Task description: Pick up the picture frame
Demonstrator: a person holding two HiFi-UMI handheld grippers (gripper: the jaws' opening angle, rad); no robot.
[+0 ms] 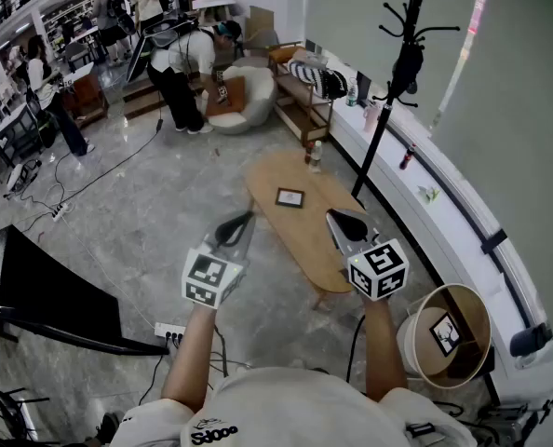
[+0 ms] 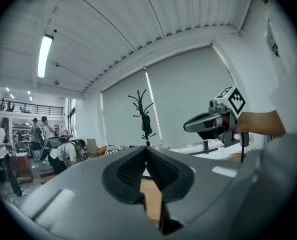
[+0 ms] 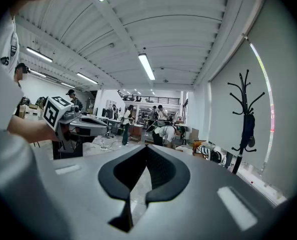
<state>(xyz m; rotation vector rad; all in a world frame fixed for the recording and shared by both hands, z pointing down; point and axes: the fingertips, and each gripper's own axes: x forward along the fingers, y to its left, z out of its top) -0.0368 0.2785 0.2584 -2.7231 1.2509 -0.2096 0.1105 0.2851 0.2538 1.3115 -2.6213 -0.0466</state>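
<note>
While your left gripper and right gripper hover with jaws pressed together (nothing between them), the round bin at your right holds one framed square. Ahead, the oval wooden table bears one picture frame lying flat, then one bottle; beyond stands one coat rack.

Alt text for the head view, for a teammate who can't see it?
The left gripper and the right gripper point forward, jaws together and empty, toward a long wooden table where a small picture frame lies flat. A bottle stands at the table's far end; a coat stand rises to its right.
</note>
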